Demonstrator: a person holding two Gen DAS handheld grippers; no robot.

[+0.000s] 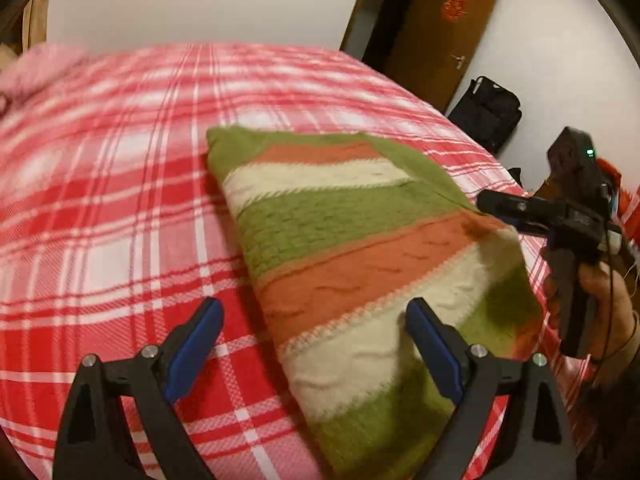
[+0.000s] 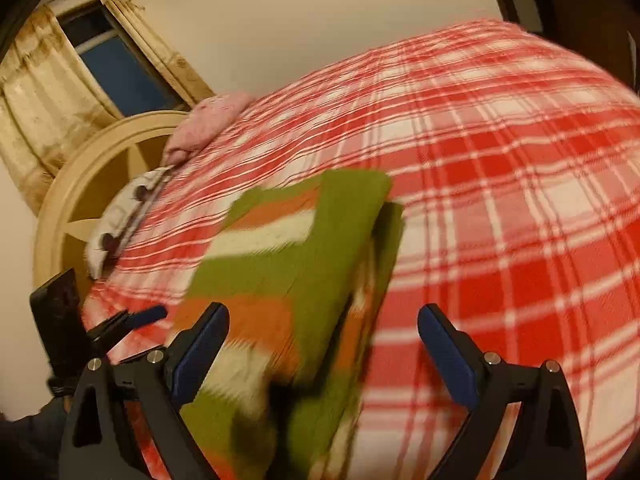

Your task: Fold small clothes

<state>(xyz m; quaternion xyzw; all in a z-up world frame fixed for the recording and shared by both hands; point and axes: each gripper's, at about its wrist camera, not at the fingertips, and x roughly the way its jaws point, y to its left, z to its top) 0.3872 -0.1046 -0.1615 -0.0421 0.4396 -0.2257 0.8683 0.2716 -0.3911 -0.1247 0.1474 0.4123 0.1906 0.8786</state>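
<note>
A folded knit sweater (image 1: 352, 248) with green, orange and cream stripes lies on the red plaid bed cover (image 1: 100, 208). My left gripper (image 1: 316, 312) is open and empty, just above the sweater's near left edge. My right gripper (image 2: 324, 316) is open and empty over the sweater (image 2: 288, 272), whose folded layers show along its right edge. In the left wrist view the right gripper (image 1: 490, 200) sits at the sweater's far right corner. In the right wrist view the left gripper (image 2: 152, 314) shows at the left.
A pink cloth (image 2: 208, 120) and a white patterned pillow (image 2: 120, 220) lie by the cream headboard (image 2: 80, 184). A curtained window (image 2: 112, 68) is behind it. A brown door (image 1: 436, 28) and a black bag (image 1: 488, 112) stand past the bed's far edge.
</note>
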